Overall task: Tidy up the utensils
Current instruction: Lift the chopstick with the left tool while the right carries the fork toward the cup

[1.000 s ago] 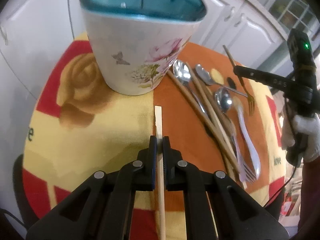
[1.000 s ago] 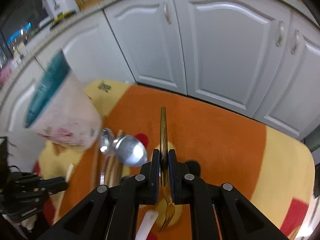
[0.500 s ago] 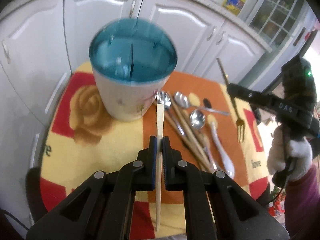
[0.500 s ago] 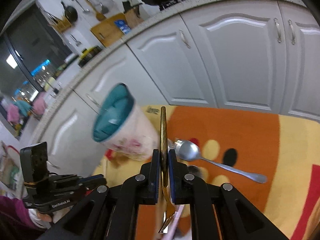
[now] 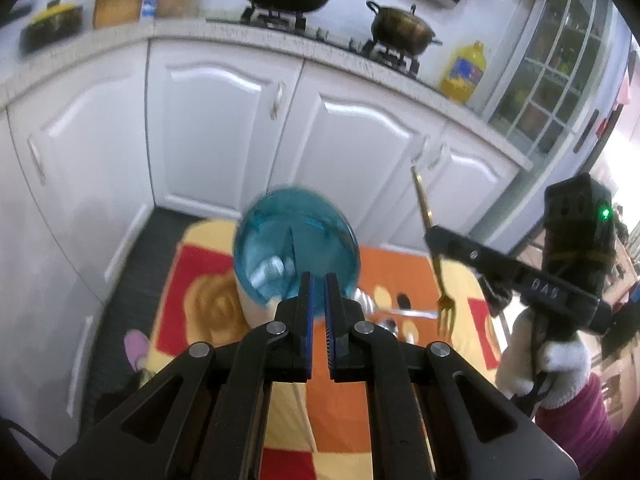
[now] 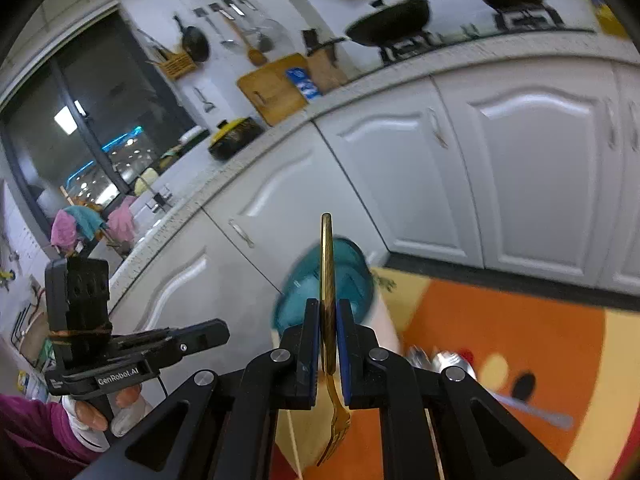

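The step in hand looks like dropping the gold fork into the cup, and doing it well probably means bringing the fork over the blue opening, turning it so 1 end points down past the rim, and only then parting the fingers, since a release off-center could let it glance off the lip or tip the cup. In the right wrist view the right gripper is clamped on the fork near its neck, both pads pressed against the thin shaft; the handle rises up the center of the frame and the tines hang below the fingers at lower center. The cup sits just behind it, center of that frame, blurred. In the left wrist view the left gripper shows a narrow gap between its 2 blue-lined fingers with nothing in it, low center of the frame, hovering above the cup. The cup has a glossy teal-blue interior and a pale outer wall; something thin and dark stands inside, too blurred to name. A spoon lies on the orange and yellow mat right of the cup.
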{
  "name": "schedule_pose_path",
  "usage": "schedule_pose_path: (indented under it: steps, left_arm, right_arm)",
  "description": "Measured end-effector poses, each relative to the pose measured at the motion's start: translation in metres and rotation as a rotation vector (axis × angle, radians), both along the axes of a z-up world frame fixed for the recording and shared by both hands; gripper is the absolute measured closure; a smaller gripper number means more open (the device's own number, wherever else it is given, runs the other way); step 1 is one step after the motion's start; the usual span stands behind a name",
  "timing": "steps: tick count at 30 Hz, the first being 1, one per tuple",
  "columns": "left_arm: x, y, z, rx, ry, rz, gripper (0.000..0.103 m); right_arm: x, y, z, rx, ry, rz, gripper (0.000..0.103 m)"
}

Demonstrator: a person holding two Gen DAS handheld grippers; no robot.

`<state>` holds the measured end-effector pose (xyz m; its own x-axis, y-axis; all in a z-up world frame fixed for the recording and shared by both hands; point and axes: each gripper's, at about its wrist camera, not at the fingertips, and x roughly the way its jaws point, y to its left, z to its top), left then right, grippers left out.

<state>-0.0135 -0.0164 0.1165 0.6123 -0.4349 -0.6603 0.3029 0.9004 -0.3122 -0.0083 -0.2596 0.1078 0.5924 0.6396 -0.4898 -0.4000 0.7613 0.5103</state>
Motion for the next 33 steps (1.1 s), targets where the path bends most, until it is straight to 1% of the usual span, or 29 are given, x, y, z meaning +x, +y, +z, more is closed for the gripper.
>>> schedule_pose_path:
  steps: [3,5,7,9,10,11,12,13,15,20,22,23,24,25,26,28,29,32,33]
  left_arm:
    - [0.0,0.006,0.0,0.002,0.004,0.005,0.1]
    - [0.0,0.012,-0.01,0.005,0.024,0.028,0.099]
    - [0.004,0.025,-0.03,-0.017,0.088,0.068,0.099]
    - [0.007,0.036,-0.051,-0.036,0.163,0.096,0.097]
    - [0.007,0.042,-0.06,-0.04,0.187,0.11,0.089]
    - [0.007,0.044,-0.067,-0.037,0.2,0.12,0.076]
    - [0.009,0.048,-0.082,-0.023,0.222,0.137,0.069]
    - [0.012,0.049,-0.093,-0.006,0.243,0.154,0.064]
    - [0.019,0.05,-0.113,0.02,0.287,0.185,0.064]
    - [0.043,0.041,-0.151,0.089,0.334,0.233,0.064]
    - [0.054,0.039,-0.166,0.111,0.367,0.262,0.064]
    - [0.057,0.039,-0.169,0.105,0.37,0.267,0.064]
    - [0.058,0.037,-0.168,0.11,0.339,0.273,0.064]
    - [0.059,0.033,-0.169,0.129,0.333,0.264,0.065]
    - [0.061,0.03,-0.168,0.151,0.319,0.254,0.071]
    - [0.061,0.026,-0.17,0.19,0.301,0.239,0.092]
    - [0.059,0.027,-0.17,0.192,0.289,0.239,0.098]
    - [0.055,0.038,-0.166,0.141,0.314,0.234,0.098]
    - [0.053,0.044,-0.16,0.131,0.306,0.24,0.098]
  right_arm:
    - [0.009,0.015,0.006,-0.001,-0.011,0.017,0.095]
    - [0.013,0.023,0.008,-0.005,-0.012,0.029,0.095]
    - [0.016,0.028,0.007,-0.016,-0.013,0.035,0.095]
    - [0.016,0.031,0.005,-0.024,-0.009,0.038,0.095]
    - [0.015,0.031,0.005,-0.026,-0.007,0.04,0.095]
    - [0.014,0.032,0.005,-0.03,-0.005,0.044,0.095]
    - [0.013,0.031,0.004,-0.036,-0.005,0.047,0.095]
    - [0.013,0.03,0.003,-0.043,-0.005,0.05,0.095]
    - [0.013,0.03,0.002,-0.05,-0.003,0.049,0.095]
    - [0.016,0.036,-0.003,-0.058,0.011,0.061,0.095]
    - [0.016,0.037,-0.004,-0.066,0.014,0.069,0.095]
    - [0.016,0.037,-0.004,-0.069,0.015,0.072,0.095]
    - [0.016,0.036,-0.005,-0.069,0.016,0.076,0.095]
    - [0.016,0.036,-0.005,-0.069,0.016,0.078,0.095]
    - [0.016,0.035,-0.005,-0.07,0.018,0.079,0.095]
    - [0.017,0.034,-0.007,-0.069,0.025,0.078,0.095]
    - [0.018,0.034,-0.008,-0.07,0.028,0.075,0.095]
    - [0.019,0.033,-0.01,-0.065,0.034,0.067,0.095]
    - [0.018,0.033,-0.009,-0.064,0.032,0.068,0.095]
